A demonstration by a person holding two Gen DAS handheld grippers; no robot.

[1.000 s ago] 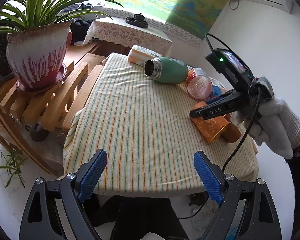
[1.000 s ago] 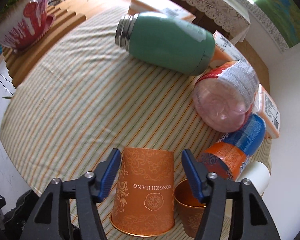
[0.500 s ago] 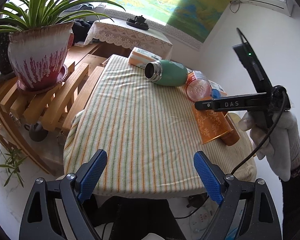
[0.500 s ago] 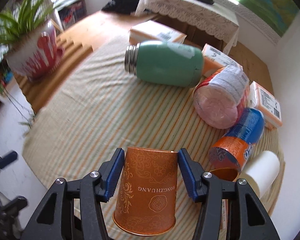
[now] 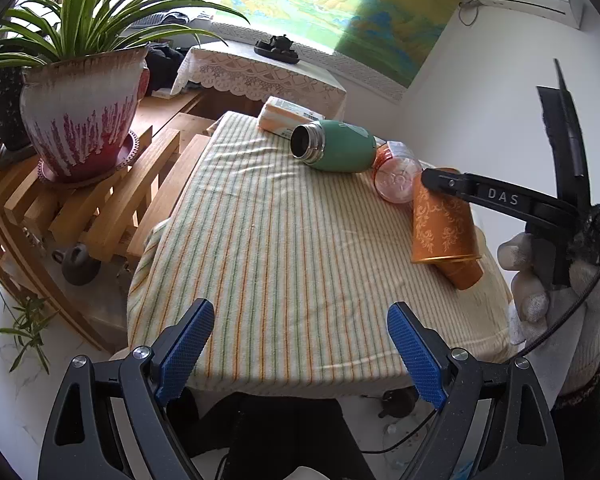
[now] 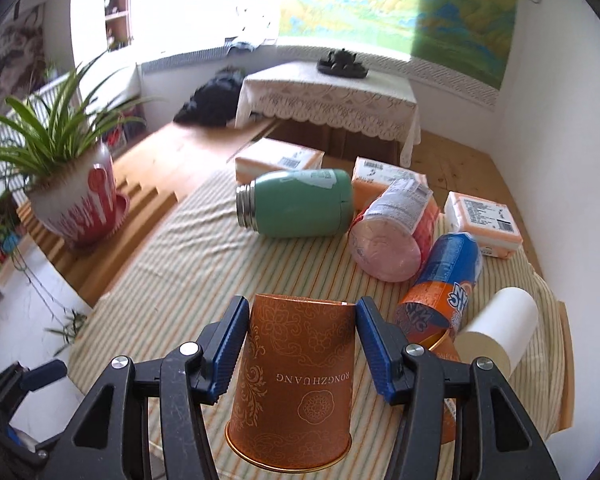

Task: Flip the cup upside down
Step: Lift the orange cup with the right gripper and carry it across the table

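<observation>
My right gripper [image 6: 298, 316] is shut on an orange patterned paper cup [image 6: 300, 376], its blue pads pressing both sides. The cup hangs above the striped tablecloth [image 6: 188, 280] with its rim toward the camera and downward. In the left wrist view the same cup [image 5: 440, 220] is held nearly upside down, rim low, at the table's right side, under the right gripper [image 5: 432, 178]. A second orange cup [image 5: 462, 274] lies beneath it. My left gripper [image 5: 300, 344] is open and empty at the table's near edge.
A green flask [image 6: 300, 208] lies on its side at the back. A pink-lidded jar [image 6: 392, 236], a blue-orange bottle [image 6: 444, 284], a white roll [image 6: 500, 324] and tissue packs [image 6: 484, 224] crowd the right. A potted plant [image 5: 80, 120] stands on wooden slats at left.
My right gripper has lifted the orange cup off the table and tilted it from lying over toward rim-down. The view now looks further out across the room. The left gripper has stayed put.
</observation>
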